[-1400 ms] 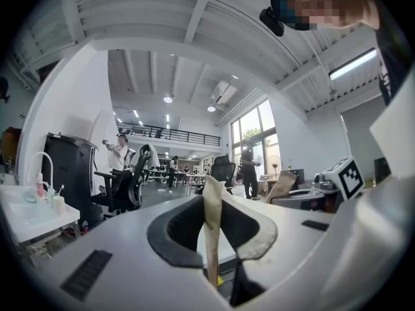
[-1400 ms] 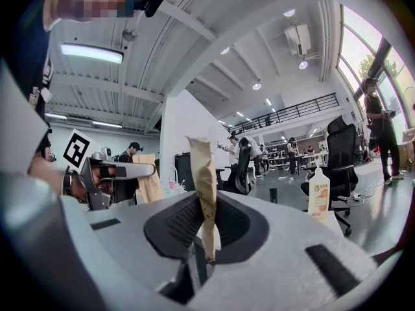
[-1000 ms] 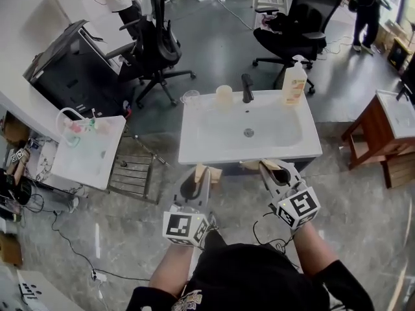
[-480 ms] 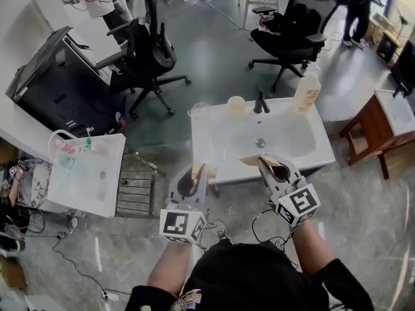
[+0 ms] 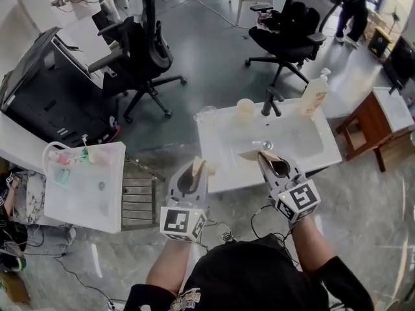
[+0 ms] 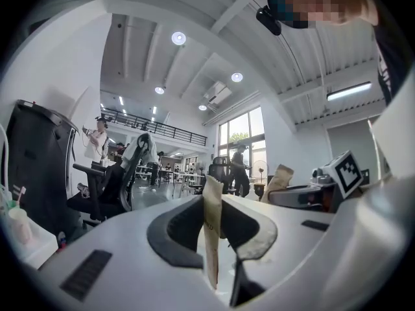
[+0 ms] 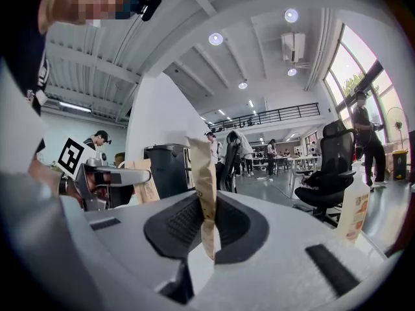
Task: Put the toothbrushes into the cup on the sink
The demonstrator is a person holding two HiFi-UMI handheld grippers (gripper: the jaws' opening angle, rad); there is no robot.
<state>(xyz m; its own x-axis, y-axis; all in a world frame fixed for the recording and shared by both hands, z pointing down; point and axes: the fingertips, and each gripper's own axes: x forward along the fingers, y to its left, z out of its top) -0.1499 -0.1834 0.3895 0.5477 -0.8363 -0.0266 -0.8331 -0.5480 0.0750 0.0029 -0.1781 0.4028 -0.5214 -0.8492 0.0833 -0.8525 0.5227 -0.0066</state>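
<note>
White rectangular sink top: smooth, glossy, ceramic in look. Dark faucet: matt metal. Pale cream cup: translucent plastic. Brown side table: wood. Grey floor: polished, faintly reflective. Left gripper and right gripper: matt grey plastic shells, black ribbed pads. Left tan packet and right tan packet: creased matt paper.

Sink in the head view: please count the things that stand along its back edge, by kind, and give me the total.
cups: 2 (beige cup, clear cup)
faucet: 1
bottle: 1
total: 4
</note>
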